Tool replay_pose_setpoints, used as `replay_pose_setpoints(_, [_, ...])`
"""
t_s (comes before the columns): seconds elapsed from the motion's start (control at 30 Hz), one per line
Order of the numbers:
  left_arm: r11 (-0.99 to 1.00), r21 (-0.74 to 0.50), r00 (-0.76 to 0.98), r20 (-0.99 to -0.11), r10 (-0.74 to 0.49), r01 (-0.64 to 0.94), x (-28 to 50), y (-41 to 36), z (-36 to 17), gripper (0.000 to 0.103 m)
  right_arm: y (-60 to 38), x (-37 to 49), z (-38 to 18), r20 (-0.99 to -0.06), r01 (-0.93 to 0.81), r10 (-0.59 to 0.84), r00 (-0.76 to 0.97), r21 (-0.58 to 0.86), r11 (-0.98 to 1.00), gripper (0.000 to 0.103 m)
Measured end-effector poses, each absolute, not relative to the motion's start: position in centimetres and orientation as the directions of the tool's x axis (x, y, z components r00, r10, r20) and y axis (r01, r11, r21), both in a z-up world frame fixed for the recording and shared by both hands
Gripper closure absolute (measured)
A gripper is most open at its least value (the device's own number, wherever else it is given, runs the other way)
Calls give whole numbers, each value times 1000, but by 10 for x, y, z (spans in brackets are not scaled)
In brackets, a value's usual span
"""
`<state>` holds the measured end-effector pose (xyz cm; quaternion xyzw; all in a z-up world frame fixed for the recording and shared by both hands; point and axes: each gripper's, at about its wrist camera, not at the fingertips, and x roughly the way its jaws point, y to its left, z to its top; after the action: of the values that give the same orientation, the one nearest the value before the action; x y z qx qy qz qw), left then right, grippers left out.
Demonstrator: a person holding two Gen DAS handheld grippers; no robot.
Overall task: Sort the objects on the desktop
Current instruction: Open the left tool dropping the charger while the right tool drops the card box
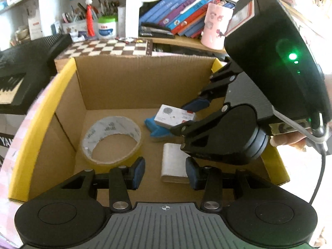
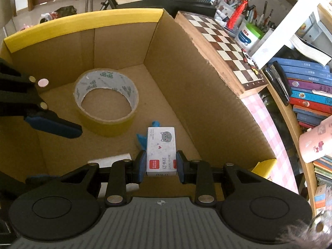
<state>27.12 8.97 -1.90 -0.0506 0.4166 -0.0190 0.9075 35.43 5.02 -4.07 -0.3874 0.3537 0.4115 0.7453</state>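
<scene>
The staple box [image 2: 161, 151] is clamped by the right gripper [image 2: 159, 164] inside the cardboard box [image 2: 178, 66], unreleased. Beside it, a tape roll [image 2: 106, 101], possibly 2 further items, are deposited. The left gripper [image 1: 165, 171] is held apart, empty.

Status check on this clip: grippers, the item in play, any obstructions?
Right gripper shut on staple box, inside cardboard box. Left gripper open, empty. Tape roll and blue item close below.
</scene>
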Motion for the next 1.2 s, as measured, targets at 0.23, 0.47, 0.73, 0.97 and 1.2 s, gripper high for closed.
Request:
replay_pose_setpoints(0.23, [998, -66, 700, -713, -53, 10, 253, 87, -1, 50, 39, 356, -33, -807, -862, 398, 435, -246, 444, 72])
replay_pose_setpoints(0.47, [998, -56, 749, -662, -34, -5, 233, 88, 19, 40, 23, 341, -16, -761, -828, 444, 473, -212, 519, 67])
replay_pose_setpoints(0.73, [999, -46, 791, -611, -34, 8, 213, 85, 31, 36, -6, 313, 10, -674, -768, 482, 559, -203, 607, 57])
replay_pose_setpoints(0.97, [999, -37, 816, -576, -35, 16, 193, 82, 37, 31, -33, 288, 17, -601, -696, 469, 646, -213, 686, 57])
replay_pose_setpoints(1.2, [1000, -18, 842, -539, 8, -21, 166, 88, 43, 28, -56, 262, 27, -529, -593, 440, 726, -156, 790, 57])
